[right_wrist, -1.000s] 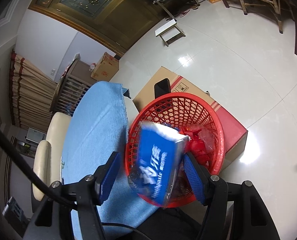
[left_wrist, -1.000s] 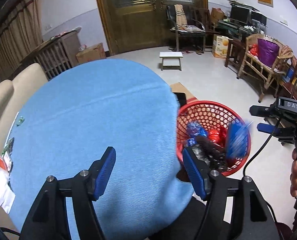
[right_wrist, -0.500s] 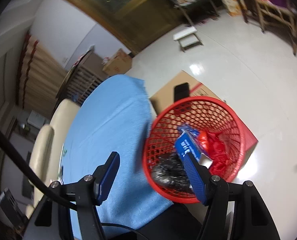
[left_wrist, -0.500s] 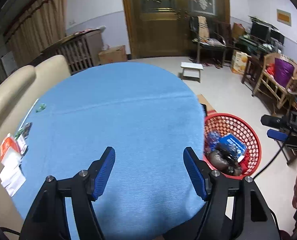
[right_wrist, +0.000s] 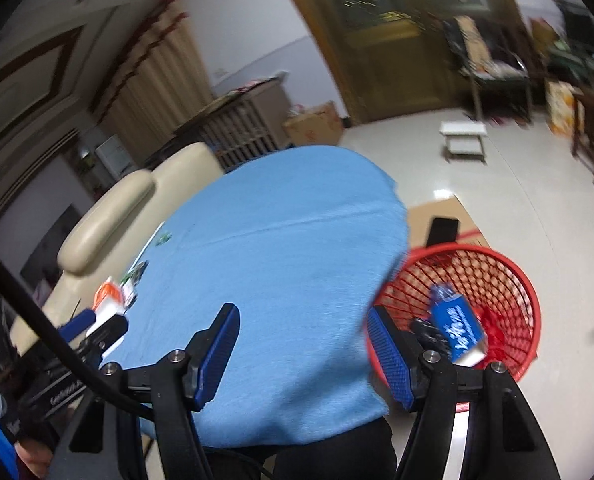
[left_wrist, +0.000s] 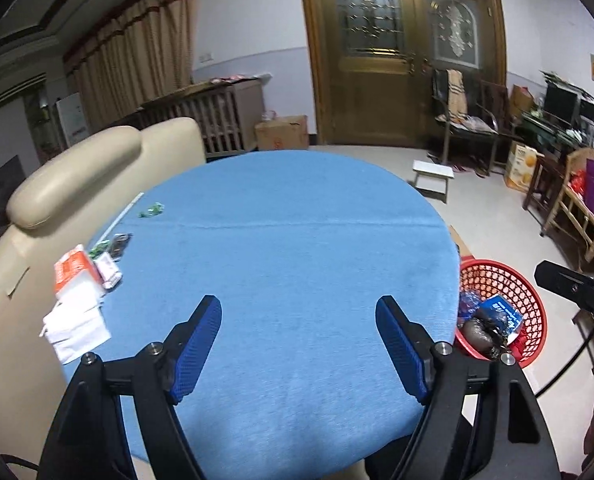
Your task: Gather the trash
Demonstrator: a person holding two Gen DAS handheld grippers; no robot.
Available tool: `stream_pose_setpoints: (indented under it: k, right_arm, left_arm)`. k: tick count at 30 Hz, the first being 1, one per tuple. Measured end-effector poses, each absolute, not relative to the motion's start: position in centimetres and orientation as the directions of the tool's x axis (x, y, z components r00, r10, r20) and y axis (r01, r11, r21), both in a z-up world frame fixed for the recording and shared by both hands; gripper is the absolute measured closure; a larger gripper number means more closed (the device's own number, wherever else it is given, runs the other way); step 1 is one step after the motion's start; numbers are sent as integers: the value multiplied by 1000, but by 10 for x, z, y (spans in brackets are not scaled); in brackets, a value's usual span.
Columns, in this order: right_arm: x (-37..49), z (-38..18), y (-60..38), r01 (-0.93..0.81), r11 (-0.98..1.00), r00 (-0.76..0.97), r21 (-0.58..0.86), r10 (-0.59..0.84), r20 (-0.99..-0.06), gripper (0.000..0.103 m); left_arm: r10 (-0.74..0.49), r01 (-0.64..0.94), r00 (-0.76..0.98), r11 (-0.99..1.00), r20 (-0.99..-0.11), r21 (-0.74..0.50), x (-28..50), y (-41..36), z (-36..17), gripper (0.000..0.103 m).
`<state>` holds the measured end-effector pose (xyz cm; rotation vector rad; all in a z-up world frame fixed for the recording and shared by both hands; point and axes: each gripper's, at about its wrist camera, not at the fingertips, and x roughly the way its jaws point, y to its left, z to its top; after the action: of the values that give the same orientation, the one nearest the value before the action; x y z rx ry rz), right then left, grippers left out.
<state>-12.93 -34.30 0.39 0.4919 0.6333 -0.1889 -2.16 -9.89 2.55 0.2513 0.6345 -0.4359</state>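
Trash is lying in two places: a blue box (right_wrist: 459, 330), a dark bag (left_wrist: 479, 332) and red wrappers are sitting inside the red basket (right_wrist: 531, 308) on the floor just beside the desk (left_wrist: 297, 260), while a heap of white and orange paper packets (left_wrist: 77, 300) and small green wrappers (left_wrist: 151, 211) is resting near the desk's left edge. Both left tongs (left_wrist: 299, 354) and right tongs (right_wrist: 303, 354) are standing spread wide, gripping nothing and touching nothing, their blue pads hanging above the blue cloth. Compared with a second ago, the blue box is no longer between the right tongs; it is now lying tilted in the basket, and the right tongs are now pointing over the desk rather than down into the basket. The left tongs are now facing higher and farther across the desk, taking in more of the room, the beige sofa (left_wrist: 77, 168) and the wooden door (left_wrist: 401, 60).
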Motion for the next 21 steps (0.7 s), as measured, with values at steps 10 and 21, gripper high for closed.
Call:
stream_pose_setpoints:
  k: [10,21]
  right_arm:
    - [-131,33,-279,179,938,839,297,12,-544,33]
    - [-129,48,-230,102,966,849,237,39,-527,33]
  left_arm:
    - [-244,375,784,919,-571,122,-43,-54,43,23]
    - [-122,239,832,959,-541,153,-59,0,55,22]
